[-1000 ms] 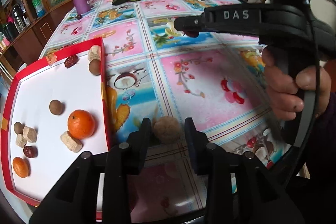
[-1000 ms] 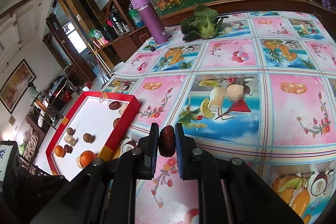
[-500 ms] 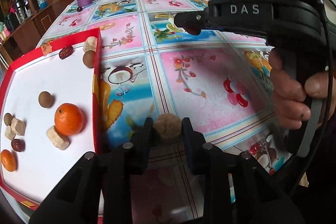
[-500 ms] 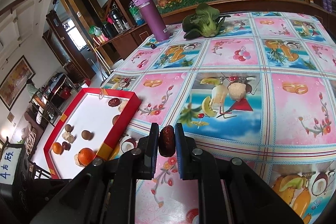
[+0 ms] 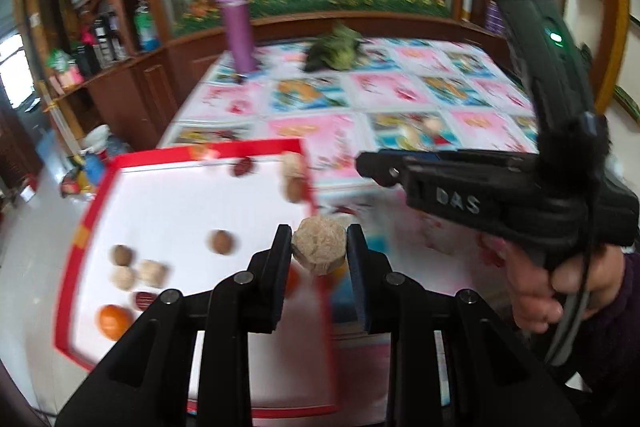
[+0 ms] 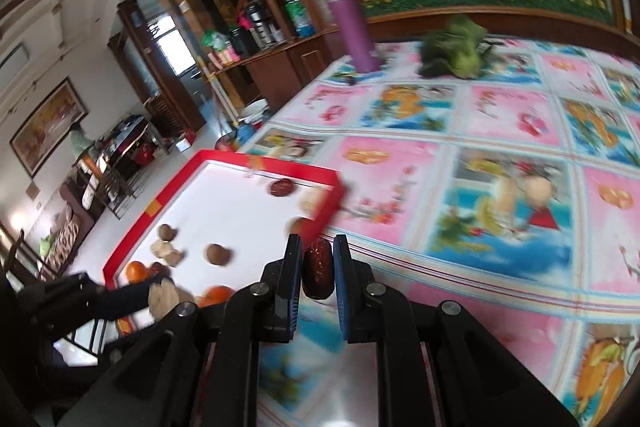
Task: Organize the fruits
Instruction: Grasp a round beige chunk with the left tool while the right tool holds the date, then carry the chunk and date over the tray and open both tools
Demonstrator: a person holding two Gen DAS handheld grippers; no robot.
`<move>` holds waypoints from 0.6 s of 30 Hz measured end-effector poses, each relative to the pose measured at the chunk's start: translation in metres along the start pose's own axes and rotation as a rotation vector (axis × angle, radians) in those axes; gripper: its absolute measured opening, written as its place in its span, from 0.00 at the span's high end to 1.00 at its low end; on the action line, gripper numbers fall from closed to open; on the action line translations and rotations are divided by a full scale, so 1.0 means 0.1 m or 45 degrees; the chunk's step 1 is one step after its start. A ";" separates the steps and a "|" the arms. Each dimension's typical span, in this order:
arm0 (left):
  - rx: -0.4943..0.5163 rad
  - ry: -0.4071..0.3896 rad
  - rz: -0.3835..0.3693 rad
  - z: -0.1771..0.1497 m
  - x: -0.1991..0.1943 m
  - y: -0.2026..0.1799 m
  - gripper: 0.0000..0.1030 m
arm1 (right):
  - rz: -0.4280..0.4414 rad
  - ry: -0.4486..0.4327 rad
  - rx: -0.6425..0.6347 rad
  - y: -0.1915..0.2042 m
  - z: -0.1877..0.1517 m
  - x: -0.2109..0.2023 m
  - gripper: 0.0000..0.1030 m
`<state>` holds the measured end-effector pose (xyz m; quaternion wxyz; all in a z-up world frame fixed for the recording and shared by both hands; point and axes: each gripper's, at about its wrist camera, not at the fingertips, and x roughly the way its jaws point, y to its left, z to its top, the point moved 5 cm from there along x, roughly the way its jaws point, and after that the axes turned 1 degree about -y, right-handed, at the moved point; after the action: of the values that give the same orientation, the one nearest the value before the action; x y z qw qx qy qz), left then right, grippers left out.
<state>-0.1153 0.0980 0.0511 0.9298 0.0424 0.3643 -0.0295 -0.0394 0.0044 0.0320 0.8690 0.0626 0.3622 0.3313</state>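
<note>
From the left wrist view, the left gripper [image 5: 319, 251] sits low in the middle of the frame, its two fingers pressed on a pale, rough puff ball [image 5: 319, 245] lifted clear of the table. Behind it, filling the left half, is a red tray [image 5: 100, 195] with a white floor. On that floor lie a brown nut [image 5: 219, 242], two pale cubes [image 5: 138, 274], a small orange [image 5: 115, 321] at lower left, and a date [image 5: 242, 167] near the far rim. At right, a hand [image 5: 560, 287] grips the right gripper [image 5: 366, 165], seen side-on; I cannot tell its state from here. At the top, a purple flask [image 5: 237, 27] and a green vegetable [image 5: 334, 49] stand on the fruit-print cloth [image 5: 400, 99]. The whole frame is blurred.

From the right wrist view, the right gripper [image 6: 317, 265] is at lower centre, closed narrowly on a dark red date [image 6: 317, 269] held above the cloth [image 6: 460, 187], just beside the tray's near right corner. The tray [image 6: 176, 183] lies to the left; a date [image 6: 282, 187] rests near its far rim, a nut [image 6: 218, 253] in the middle. At lower left the left gripper [image 6: 160, 293] reaches in over the tray with the puff ball [image 6: 163, 297] between its tips, beside an orange [image 6: 136, 271]. The flask [image 6: 350, 23] and vegetable [image 6: 456, 47] are at the top.
</note>
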 end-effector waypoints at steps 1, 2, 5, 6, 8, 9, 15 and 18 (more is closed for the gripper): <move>-0.016 -0.005 0.025 0.00 -0.01 0.09 0.71 | 0.010 0.006 -0.017 0.09 0.02 0.04 0.87; -0.036 -0.007 0.051 -0.01 0.00 0.19 0.71 | 0.017 0.010 -0.032 0.17 0.02 0.07 0.87; -0.083 -0.006 0.105 -0.04 0.00 0.43 0.71 | 0.037 0.027 -0.069 0.38 0.04 0.18 0.87; -0.092 -0.007 0.125 -0.06 0.00 0.51 0.71 | 0.041 0.031 -0.077 0.43 0.04 0.21 0.87; -0.115 -0.005 0.155 -0.10 0.01 0.63 0.71 | 0.050 0.041 -0.094 0.54 0.04 0.26 0.87; -0.132 -0.003 0.159 -0.12 0.02 0.69 0.71 | 0.055 0.047 -0.105 0.59 0.03 0.29 0.87; -0.191 0.003 0.196 -0.18 0.08 0.94 0.71 | 0.058 0.076 -0.146 0.79 -0.03 0.39 0.87; -0.212 0.011 0.211 -0.21 0.11 1.03 0.71 | 0.054 0.090 -0.162 0.86 -0.07 0.43 0.87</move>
<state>-0.1121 0.2026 0.0344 0.9278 -0.0047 0.3649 0.0779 -0.0671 0.0969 0.0315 0.8506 0.0033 0.3695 0.3740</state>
